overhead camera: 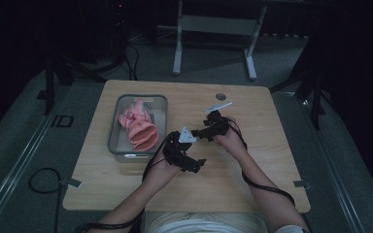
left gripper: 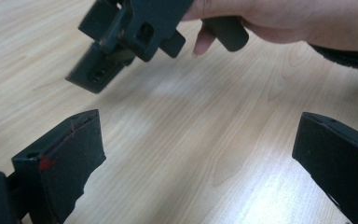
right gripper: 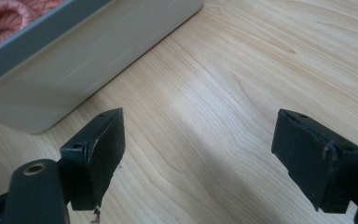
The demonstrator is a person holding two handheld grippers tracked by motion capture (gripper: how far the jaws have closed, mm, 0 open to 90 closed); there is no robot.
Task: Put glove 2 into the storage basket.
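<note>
My left gripper [overhead camera: 192, 164] hovers over the middle of the wooden table [overhead camera: 252, 160], held by a hand coming from the bottom. In the left gripper view its jaws [left gripper: 196, 158] stand wide open over bare wood with nothing between them. My right gripper [overhead camera: 200, 132] is just behind it and points left toward the grey bin [overhead camera: 161, 104]. Its jaws [right gripper: 200, 149] are also wide open and empty, just off the bin's pale wall [right gripper: 79, 70]. A pink knitted item [overhead camera: 139, 127] lies inside the bin, with an edge of the pink knit [right gripper: 4, 16] showing in the right gripper view.
The right gripper's body [left gripper: 121, 37] and the hand holding it [left gripper: 270, 23] hang close ahead in the left gripper view. A round hole [overhead camera: 220, 96] marks the table's far edge. Black cables [overhead camera: 267, 187] trail along both forearms. A metal stand [overhead camera: 213, 29] is beyond the table.
</note>
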